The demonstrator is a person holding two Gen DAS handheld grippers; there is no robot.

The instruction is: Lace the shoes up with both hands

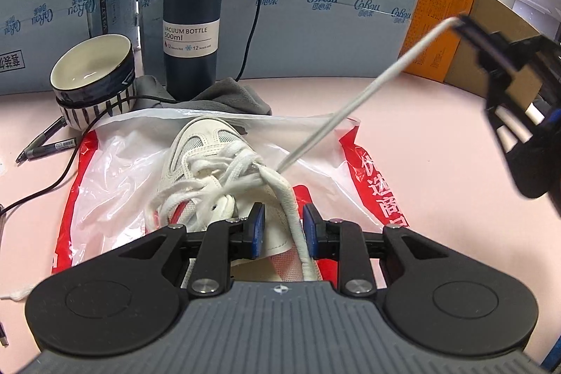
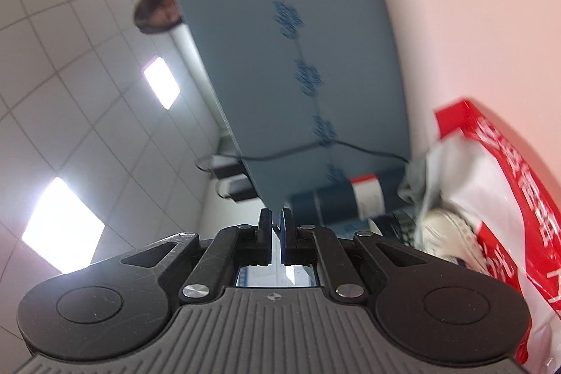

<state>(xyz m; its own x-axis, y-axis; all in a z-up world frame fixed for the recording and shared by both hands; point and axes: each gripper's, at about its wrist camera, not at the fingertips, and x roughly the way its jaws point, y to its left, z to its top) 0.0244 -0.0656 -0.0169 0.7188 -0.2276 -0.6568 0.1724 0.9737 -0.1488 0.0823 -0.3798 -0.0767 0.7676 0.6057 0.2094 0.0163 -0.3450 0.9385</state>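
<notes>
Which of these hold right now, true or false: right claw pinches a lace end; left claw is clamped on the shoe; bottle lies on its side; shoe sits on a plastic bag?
1. The right claw pinches a taut lace. True.
2. The left claw is clamped on the shoe. False: its jaws stand apart, another lace strand running loose between them.
3. The vacuum bottle lies on its side. False: upright.
4. The shoe sits on the plastic bag. True.

Left wrist view: close, angled down over shoe (image 1: 210, 163). Right wrist view: rolled, tilted toward ceiling. Shared: shoe, bag (image 1: 350, 163), bottle (image 1: 193, 16).
</notes>
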